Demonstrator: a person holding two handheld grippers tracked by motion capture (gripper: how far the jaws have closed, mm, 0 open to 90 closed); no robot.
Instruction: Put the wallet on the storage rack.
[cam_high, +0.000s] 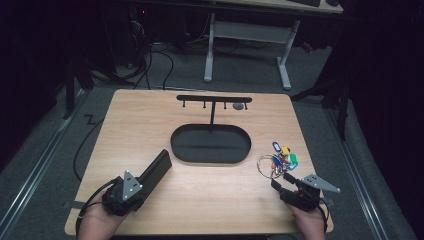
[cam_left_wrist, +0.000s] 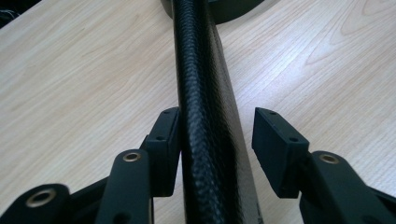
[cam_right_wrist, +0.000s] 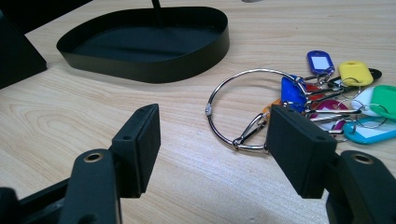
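Observation:
A long black textured case lies on the wooden table, pointing at the black oval tray. My left gripper is open around its near end. In the left gripper view the case runs between the jaws: the left pad is against it and the right pad stands a little off. A metal ring of keys with coloured tags lies at the table's right. My right gripper is open just short of it, and the ring lies flat ahead of the jaws.
A black T-shaped hook stand rises from the tray's far side, with a small grey thing beside its bar. The tray's wall shows beyond the right gripper. Behind the table are white desk legs and floor cables.

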